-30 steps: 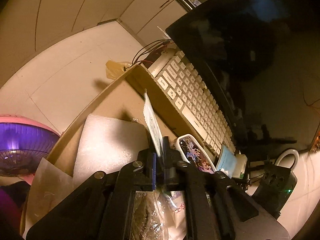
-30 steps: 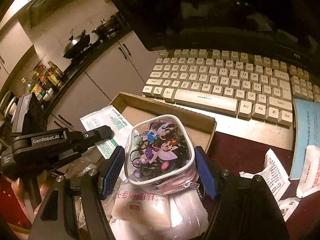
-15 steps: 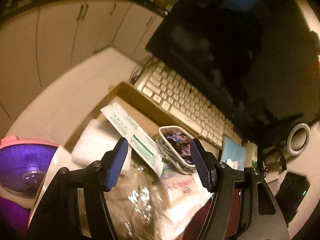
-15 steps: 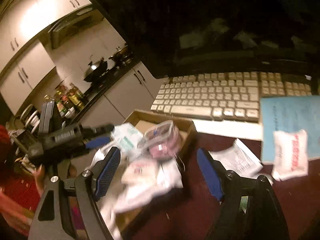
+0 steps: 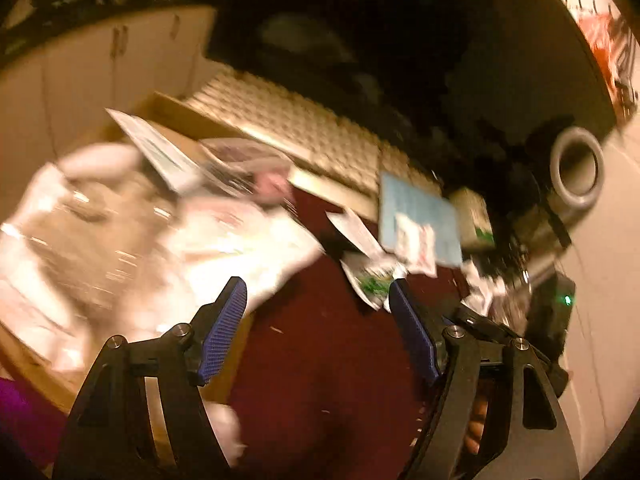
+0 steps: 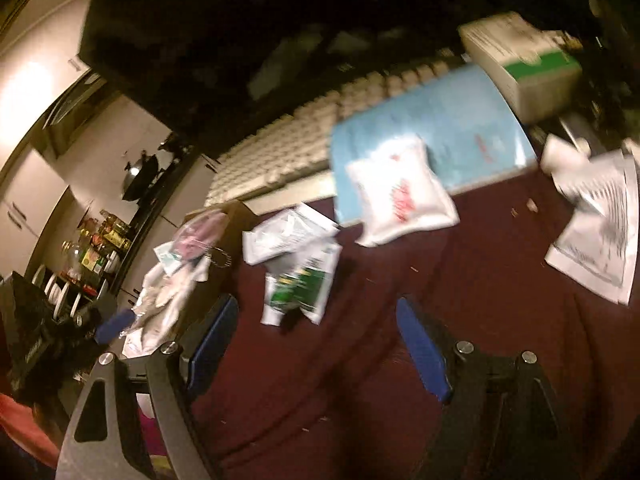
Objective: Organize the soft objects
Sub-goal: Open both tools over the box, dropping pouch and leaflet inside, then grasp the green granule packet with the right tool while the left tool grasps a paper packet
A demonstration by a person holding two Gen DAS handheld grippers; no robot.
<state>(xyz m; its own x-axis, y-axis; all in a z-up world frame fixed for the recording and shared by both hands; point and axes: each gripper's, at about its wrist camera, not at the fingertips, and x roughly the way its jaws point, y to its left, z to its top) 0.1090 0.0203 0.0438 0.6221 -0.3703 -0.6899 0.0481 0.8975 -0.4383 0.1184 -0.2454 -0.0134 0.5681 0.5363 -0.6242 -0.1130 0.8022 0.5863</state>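
Observation:
A cardboard box [image 5: 176, 105] at the left holds a heap of white soft packets [image 5: 240, 236] and a cartoon-print pouch [image 5: 244, 160]. My left gripper [image 5: 315, 284] hovers over the dark red table beside the box; its jaws are opening, with nothing between them. In the right wrist view, a white pillow packet with red print [image 6: 400, 192], a crumpled white packet [image 6: 288, 232] and a green-and-white packet [image 6: 300, 284] lie on the table. My right gripper [image 6: 316, 302] hangs just short of the green packet, jaws opening and empty. Both views are motion-blurred.
A pale keyboard [image 6: 296, 148] and a dark monitor stand behind. A blue booklet [image 6: 440, 128] lies under the pillow packet. A green-and-white carton [image 6: 524, 56] and printed paper sheets [image 6: 596, 240] are at the right. A ring light [image 5: 576, 168] stands far right.
The left gripper let go of a flat packet, opened and swung right, away from the box. The right gripper left the cartoon pouch at the box and moved right over the red table.

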